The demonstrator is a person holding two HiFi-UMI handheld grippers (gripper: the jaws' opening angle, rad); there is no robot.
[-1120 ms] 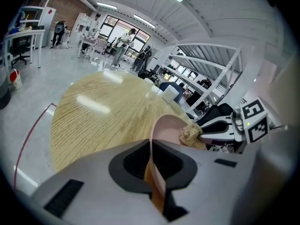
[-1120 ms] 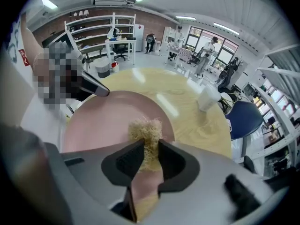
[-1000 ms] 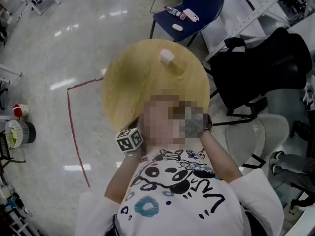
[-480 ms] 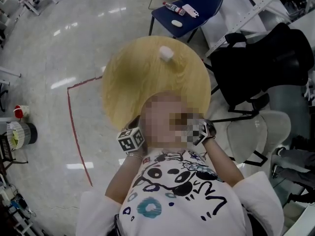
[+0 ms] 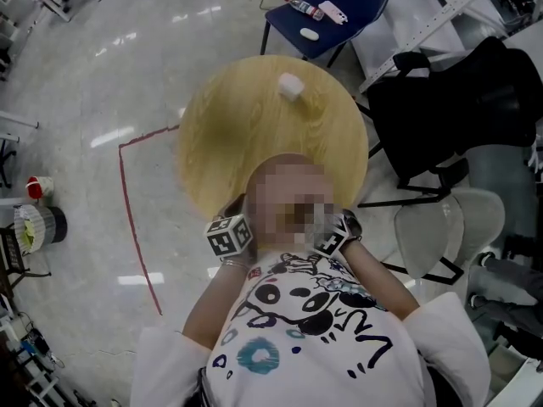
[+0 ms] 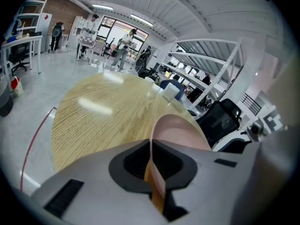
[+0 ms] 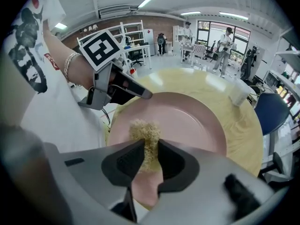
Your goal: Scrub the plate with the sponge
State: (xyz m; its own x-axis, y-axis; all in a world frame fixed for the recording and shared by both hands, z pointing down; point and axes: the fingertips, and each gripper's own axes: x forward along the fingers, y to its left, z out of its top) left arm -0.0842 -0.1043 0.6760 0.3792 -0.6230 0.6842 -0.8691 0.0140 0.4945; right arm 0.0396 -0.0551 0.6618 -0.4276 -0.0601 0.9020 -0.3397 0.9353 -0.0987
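- My left gripper [image 6: 152, 172] clamps the pink plate [image 6: 180, 130] by its rim.
- My right gripper [image 7: 149, 156], jaws just tightened, pinches the sponge [image 7: 144, 131] over it.
- Scrubbing looks under way, not finished.

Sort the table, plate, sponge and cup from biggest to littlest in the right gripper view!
1. table
2. plate
3. sponge
4. cup
The sponge sits much nearer the camera, so the last two are unsure.

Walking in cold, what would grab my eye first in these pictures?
A big pink plate at the near side of the round wooden table, pinched at its rim by the left gripper. The right gripper clamps a scruffy tan sponge right at the plate's face. A white cup stands alone at the table's far side.
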